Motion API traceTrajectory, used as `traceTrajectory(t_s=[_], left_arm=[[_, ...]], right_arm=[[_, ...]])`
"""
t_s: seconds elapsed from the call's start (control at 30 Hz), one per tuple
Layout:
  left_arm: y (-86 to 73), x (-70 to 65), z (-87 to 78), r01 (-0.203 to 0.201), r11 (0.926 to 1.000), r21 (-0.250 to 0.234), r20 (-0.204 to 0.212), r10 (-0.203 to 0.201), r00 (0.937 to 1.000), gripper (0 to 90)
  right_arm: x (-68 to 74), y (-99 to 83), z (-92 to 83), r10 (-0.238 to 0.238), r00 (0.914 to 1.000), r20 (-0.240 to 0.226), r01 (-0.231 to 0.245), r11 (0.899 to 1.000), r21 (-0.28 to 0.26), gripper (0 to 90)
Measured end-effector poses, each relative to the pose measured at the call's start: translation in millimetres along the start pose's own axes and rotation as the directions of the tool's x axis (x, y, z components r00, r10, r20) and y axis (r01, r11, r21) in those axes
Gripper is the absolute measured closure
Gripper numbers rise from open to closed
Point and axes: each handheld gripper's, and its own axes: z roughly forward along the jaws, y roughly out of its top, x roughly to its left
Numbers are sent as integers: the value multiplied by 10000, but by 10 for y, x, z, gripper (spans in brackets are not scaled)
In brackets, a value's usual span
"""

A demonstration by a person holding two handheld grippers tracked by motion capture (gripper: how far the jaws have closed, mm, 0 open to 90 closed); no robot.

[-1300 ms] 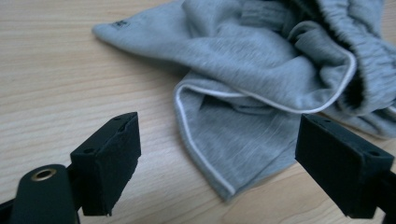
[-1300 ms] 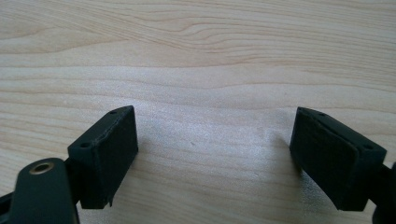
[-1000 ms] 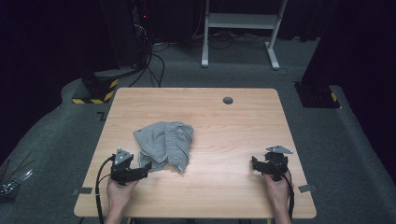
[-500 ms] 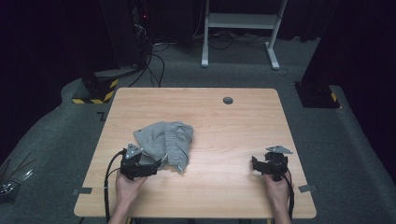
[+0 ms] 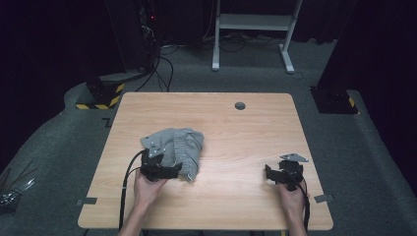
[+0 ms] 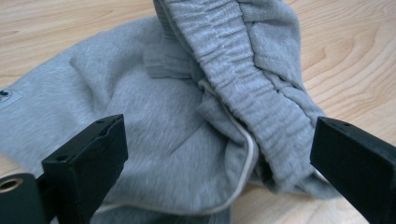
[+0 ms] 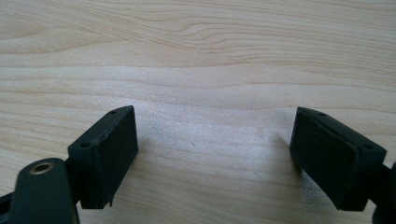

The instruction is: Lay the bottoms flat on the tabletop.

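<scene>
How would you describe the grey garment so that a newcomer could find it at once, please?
Start at the wooden table and look at its left half, just ahead of the left gripper. There lies the garment, a crumpled grey heap of soft knit with a ribbed elastic band. It is the one cloth thing there; the other item, a dark disc, sits near the far edge.

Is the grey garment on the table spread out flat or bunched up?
Bunched up. The grey garment lies in a crumpled heap, its elastic waistband folded over the rest, between the open jaws of the left tool.
</scene>
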Motion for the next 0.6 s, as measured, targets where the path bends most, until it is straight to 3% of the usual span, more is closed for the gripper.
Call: traceTrajectory(t_s=[0.17, 0.33, 0.47, 0.6], left_arm=[[34, -4, 145, 194, 9995, 259, -60, -193, 9998, 48], [12, -27, 234, 5, 9987, 514, -27, -4, 10000, 96], [9, -48, 279, -37, 9989, 477, -40, 39, 10000, 163], [-4, -48, 328, -131, 9984, 550, 395, 109, 9992, 288]], right_arm=[[0, 0, 0, -2, 10000, 0, 2, 10000, -1, 152], [-2, 0, 1, -24, 10000, -2, 24, 10000, -6, 152], [-2, 0, 1, -32, 10000, 0, 32, 10000, -8, 152], [0, 0, 0, 0, 10000, 1, 0, 10000, -2, 152]])
